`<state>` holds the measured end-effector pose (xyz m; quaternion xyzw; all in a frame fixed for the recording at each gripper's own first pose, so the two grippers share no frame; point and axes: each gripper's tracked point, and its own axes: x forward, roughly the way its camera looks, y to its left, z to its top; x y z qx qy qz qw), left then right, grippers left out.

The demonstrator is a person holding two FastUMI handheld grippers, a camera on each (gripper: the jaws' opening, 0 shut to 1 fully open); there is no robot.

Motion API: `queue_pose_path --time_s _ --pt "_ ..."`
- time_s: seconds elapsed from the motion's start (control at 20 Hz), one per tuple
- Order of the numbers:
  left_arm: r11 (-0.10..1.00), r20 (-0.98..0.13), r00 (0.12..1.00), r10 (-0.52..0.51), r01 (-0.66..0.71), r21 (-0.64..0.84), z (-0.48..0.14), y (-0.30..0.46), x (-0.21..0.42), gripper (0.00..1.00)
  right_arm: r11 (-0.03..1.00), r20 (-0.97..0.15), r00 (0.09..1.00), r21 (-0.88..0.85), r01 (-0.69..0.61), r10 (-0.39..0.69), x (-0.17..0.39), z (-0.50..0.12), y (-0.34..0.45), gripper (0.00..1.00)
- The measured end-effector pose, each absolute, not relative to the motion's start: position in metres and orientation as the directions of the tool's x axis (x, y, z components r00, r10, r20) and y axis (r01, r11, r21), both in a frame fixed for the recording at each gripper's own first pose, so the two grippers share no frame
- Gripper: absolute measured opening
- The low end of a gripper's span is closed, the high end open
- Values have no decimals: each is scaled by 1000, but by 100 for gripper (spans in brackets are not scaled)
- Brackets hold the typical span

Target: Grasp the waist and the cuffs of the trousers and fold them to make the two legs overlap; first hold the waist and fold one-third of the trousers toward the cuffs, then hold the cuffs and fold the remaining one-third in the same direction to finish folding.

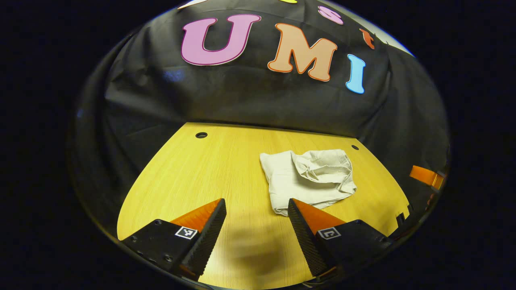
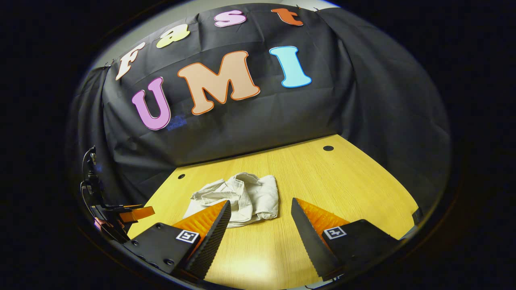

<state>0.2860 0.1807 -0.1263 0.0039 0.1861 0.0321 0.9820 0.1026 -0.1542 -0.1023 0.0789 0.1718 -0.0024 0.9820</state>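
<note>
The pale cream trousers lie folded into a small rumpled bundle on the wooden table, ahead and to the right in the left gripper view. My left gripper is open above the table, its right fingertip at the bundle's near edge, nothing between the fingers. In the right gripper view the same trousers lie ahead and to the left. My right gripper is open too, its left fingertip in front of the bundle's near side. The other gripper shows at the far left edge there.
Black cloth walls close the table's far side and both flanks. Small round holes mark the tabletop near its back edge. Bare wood stretches left of the bundle in the left gripper view and right of it in the right gripper view.
</note>
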Motion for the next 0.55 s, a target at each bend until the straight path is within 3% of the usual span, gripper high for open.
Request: queue_pose_path --time_s 0.55 --pt "996 -364 927 87 -73 52 -128 159 284 92 990 -324 945 143 9 38 80 -94 -183 96"
